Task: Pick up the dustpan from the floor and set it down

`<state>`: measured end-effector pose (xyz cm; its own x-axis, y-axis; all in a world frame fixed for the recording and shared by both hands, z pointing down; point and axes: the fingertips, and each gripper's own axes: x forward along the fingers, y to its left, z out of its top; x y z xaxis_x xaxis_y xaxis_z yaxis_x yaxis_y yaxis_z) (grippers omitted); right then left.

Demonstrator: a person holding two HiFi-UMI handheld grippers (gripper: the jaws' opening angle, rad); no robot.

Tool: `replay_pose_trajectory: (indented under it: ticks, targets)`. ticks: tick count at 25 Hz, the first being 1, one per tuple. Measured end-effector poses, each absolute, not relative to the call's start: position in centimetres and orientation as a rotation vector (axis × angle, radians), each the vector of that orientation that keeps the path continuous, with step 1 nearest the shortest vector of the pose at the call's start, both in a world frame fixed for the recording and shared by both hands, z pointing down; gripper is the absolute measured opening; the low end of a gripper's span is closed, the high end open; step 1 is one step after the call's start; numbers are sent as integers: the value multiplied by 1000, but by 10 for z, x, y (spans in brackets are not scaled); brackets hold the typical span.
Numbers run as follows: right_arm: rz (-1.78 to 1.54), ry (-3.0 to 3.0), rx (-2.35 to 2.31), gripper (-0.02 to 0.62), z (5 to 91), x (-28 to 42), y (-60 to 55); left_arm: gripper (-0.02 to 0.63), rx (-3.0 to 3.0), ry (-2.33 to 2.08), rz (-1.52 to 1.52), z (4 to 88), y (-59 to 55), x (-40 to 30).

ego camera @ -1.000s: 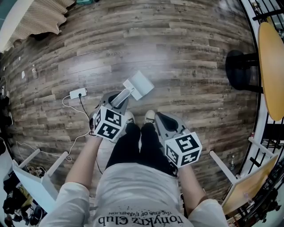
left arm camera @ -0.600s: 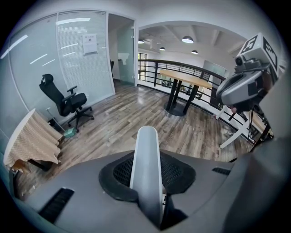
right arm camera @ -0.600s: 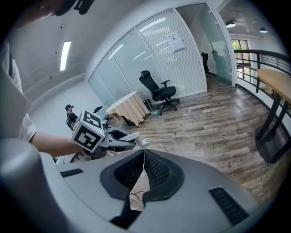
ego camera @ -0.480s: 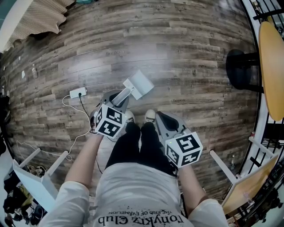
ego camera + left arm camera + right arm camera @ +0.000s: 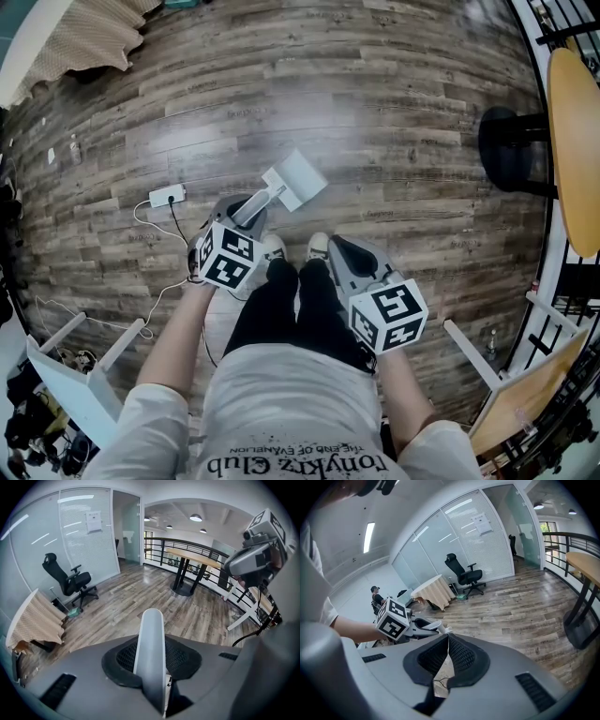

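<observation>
Writing is scarce and mostly out of reach. The person's white T-shirt [image 5: 281, 412] carries print that runs upside down in the head view. It reads roughly "tonykz Club" with a smaller line, "THE END OF EVANGELION". A paper sheet [image 5: 93, 521] is stuck on the glass wall, and its print is too small to read. Each marker cube [image 5: 228, 256] shows only black-and-white squares.

The dustpan [image 5: 295, 178] is pale grey-white and appears over the wooden floor [image 5: 375, 94] ahead of the person's shoes [image 5: 317, 246]. Whether its pan touches the boards cannot be told. Its handle [image 5: 151, 644] runs back from the pan into the left hand-held gripper [image 5: 251, 214]. That gripper's jaws are partly closed and press on the handle from both sides.

The right hand-held gripper [image 5: 337, 247] is below and to the right of the dustpan, apart from it. Its jaws meet at the tips with nothing between them.

A white power strip [image 5: 166, 197] with its cable lies on the floor to the left of the dustpan. A round table [image 5: 572, 141] on a black base stands well off to the dustpan's right. In the left gripper view, a black office chair [image 5: 70, 581] and a cloth-draped table [image 5: 37, 620] stand beyond the handle, to its left.
</observation>
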<state>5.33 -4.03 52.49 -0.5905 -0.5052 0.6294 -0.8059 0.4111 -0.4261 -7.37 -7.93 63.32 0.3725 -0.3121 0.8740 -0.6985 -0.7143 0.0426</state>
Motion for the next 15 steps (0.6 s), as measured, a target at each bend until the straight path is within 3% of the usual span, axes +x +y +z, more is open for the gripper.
replay_pose_trajectory:
  ticks: [15]
  targets:
    - [995, -2274, 1134, 25, 516, 46, -27, 118, 2195, -865, 1344, 634, -65, -83]
